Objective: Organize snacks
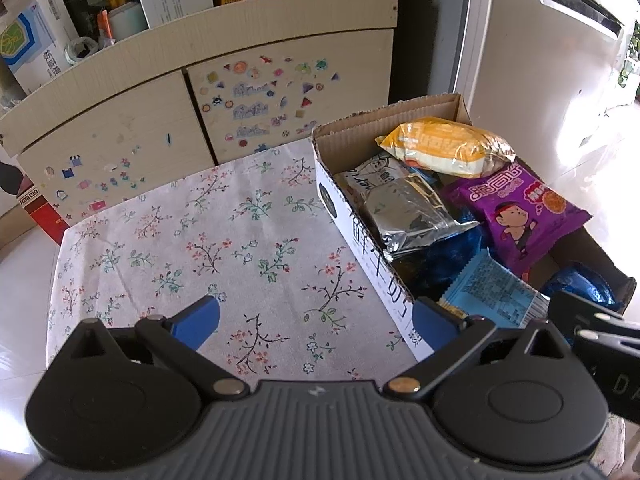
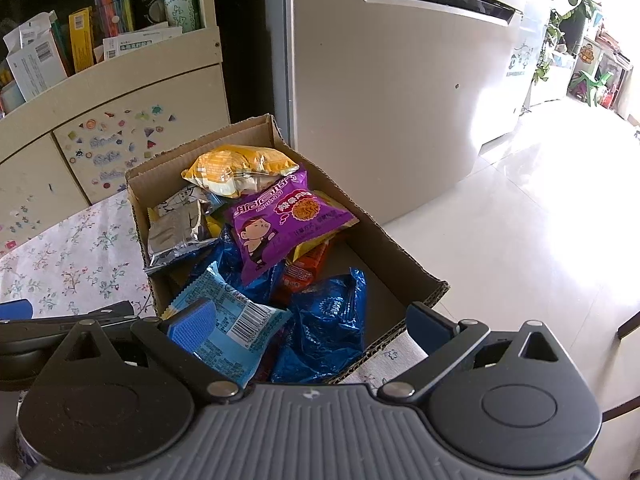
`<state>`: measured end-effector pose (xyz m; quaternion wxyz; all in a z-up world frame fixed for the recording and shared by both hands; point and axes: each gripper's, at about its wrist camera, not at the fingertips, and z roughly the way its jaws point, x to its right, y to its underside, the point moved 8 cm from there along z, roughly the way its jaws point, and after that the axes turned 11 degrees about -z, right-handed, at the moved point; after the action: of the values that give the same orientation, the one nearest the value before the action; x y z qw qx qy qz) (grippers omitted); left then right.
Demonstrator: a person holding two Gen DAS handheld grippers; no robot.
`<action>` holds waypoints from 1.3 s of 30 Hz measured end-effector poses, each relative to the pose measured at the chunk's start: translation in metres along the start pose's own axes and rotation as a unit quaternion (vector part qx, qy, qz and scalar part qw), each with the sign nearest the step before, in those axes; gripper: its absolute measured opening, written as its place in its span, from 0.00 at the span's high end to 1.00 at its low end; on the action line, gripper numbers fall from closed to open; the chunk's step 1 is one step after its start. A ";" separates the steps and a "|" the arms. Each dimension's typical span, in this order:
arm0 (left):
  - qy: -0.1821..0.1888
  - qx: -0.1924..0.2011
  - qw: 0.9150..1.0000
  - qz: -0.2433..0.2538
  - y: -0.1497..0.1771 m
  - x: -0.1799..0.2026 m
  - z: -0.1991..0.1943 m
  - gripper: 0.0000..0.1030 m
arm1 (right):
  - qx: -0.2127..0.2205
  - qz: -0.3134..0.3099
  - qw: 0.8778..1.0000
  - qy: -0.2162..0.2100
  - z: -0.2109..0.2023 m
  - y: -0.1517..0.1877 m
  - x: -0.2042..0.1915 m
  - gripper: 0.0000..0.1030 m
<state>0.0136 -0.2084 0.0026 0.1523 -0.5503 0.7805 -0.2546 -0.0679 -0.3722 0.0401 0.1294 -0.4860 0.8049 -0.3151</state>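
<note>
1. Snack packets fill a cardboard box that sits on the right part of the tabletop, which is covered by a floral cloth.
2. At the far end of the box lies a yellow packet; its near edge overlaps a purple packet printed with a cartoon figure.
3. A silver foil packet rests against the box's left wall, partly over a grey-and-white printed packet.
4. Nearer the camera, a light blue packet with a barcode lies over dark blue foil packets, and an orange-red packet shows beneath the purple one.
5. Left tongs are spread wide and hold nothing; the left finger hangs over the bare cloth, the right finger sits at the box's near-left wall beside the light blue packet.
6. Right tongs are also spread wide and empty; the left blue pad lies in front of the light blue packet, though I cannot tell whether it touches, and the right finger is at the box's near right corner.
7. Behind the tabletop stands a pale cabinet with stickers on its doors, and a white appliance stands to its right.
</note>
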 end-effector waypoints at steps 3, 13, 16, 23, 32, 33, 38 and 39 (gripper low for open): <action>0.000 -0.002 1.000 -0.001 0.001 0.000 0.001 0.01 | 0.000 0.000 1.000 0.000 0.000 0.000 0.000 0.00; -0.006 0.001 1.000 0.000 -0.001 -0.003 -0.003 0.01 | -0.002 0.005 1.000 -0.003 0.000 0.002 -0.002 0.00; -0.005 0.001 1.000 0.000 -0.001 -0.003 -0.003 0.01 | -0.002 0.004 1.000 -0.002 -0.002 0.002 -0.003 0.00; -0.005 0.004 1.000 0.001 -0.003 -0.009 -0.009 0.01 | 0.000 0.005 1.000 -0.005 -0.007 0.000 -0.005 0.00; -0.007 0.012 1.000 -0.002 -0.006 -0.021 -0.021 0.01 | 0.006 0.001 1.000 -0.008 -0.016 -0.001 -0.014 0.00; -0.008 0.013 1.000 -0.002 -0.006 -0.023 -0.023 0.01 | 0.006 0.001 1.000 -0.009 -0.017 -0.002 -0.015 0.00; -0.010 0.017 1.000 -0.005 -0.008 -0.031 -0.030 0.01 | 0.011 -0.003 1.000 -0.011 -0.024 -0.003 -0.021 0.00; -0.011 0.018 1.000 -0.005 -0.009 -0.033 -0.031 0.01 | 0.011 -0.003 1.000 -0.012 -0.025 -0.003 -0.022 0.00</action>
<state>0.0157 -0.1731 0.0316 0.1700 -0.5540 0.7713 -0.2633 -0.0675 -0.3450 0.0589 0.1439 -0.4905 0.7982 -0.3186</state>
